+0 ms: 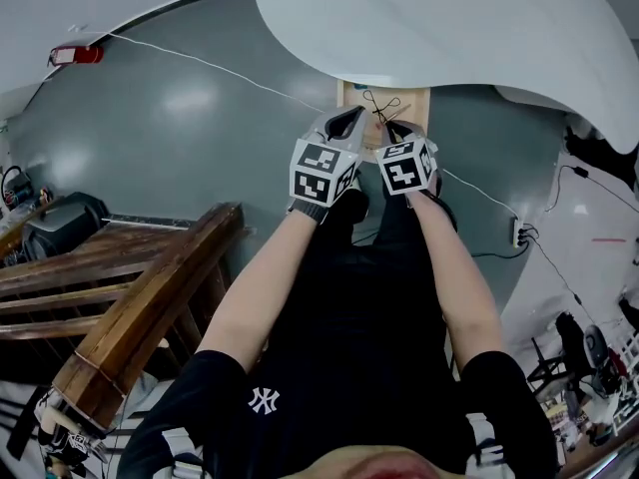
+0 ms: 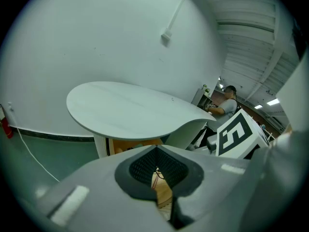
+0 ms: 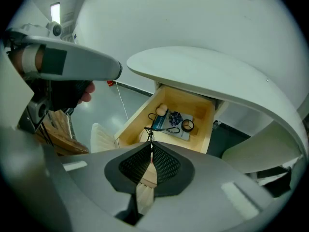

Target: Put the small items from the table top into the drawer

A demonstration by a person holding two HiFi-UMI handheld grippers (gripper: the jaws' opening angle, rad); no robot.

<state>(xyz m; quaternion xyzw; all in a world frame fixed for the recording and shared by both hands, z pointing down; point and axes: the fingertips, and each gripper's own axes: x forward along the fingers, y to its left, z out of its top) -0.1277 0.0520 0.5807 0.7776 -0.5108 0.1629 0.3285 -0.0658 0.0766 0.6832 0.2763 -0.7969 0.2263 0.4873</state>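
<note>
The wooden drawer [image 3: 136, 116] stands pulled out under the white table top [image 1: 449, 18]. In it lie a beige ball [image 3: 161, 110], a blue item [image 3: 159, 120], a dark blue bunch [image 3: 175, 118] and a round ring [image 3: 187, 125]. My right gripper [image 3: 151, 143] hangs over the drawer's near edge, shut on a thin black wire item [image 3: 150, 132] that reaches into the drawer. Beside it my left gripper [image 2: 157, 151] is shut on nothing and points under the table. In the head view both grippers [image 1: 349, 118] [image 1: 391, 128] sit side by side at the drawer [image 1: 349, 93]. No small items show on the table top.
A dark wooden rack [image 1: 150, 297] stands at the left beside my legs. A white cable [image 1: 200, 63] crosses the grey floor, with a power strip [image 1: 519, 233] at the right. A person [image 2: 226, 100] sits far behind the table.
</note>
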